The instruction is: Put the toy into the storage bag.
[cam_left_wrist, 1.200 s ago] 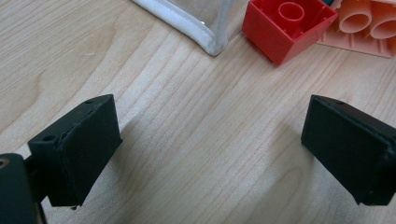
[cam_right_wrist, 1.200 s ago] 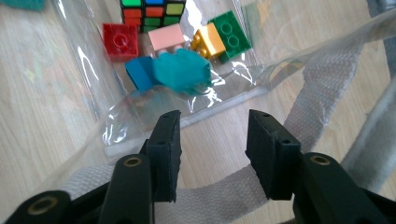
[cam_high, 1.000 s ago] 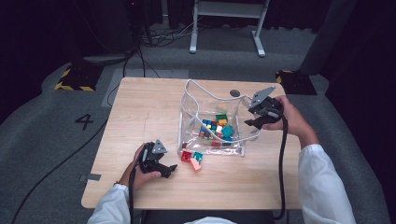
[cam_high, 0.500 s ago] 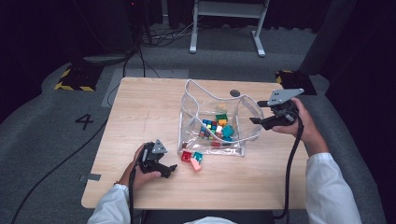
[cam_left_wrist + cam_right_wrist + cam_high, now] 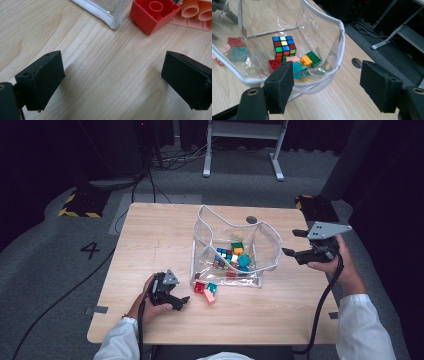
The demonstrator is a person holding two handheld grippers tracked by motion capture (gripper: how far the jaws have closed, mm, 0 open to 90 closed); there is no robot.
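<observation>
High view above the table (image 5: 150, 245), forward-down; gripper views close, perhaps both sharing the clear bag (image 5: 235, 250).

The pale wooden worktop (image 5: 150, 245) carries a clear plastic bag (image 5: 265, 245) of toy bricks, with a red brick (image 5: 199, 287), teal brick (image 5: 212, 287) and pink brick (image 5: 209, 296) lying just beside it.

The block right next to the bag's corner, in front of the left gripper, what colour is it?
Red. The block shows best in the left gripper view, beside the bag's white-edged corner.

The left gripper (image 5: 184, 301) rests low by the person's left hand (image 5: 150, 307), jaws wide. The right gripper (image 5: 295, 243) hovers, its jaws having just opened, empty.
</observation>
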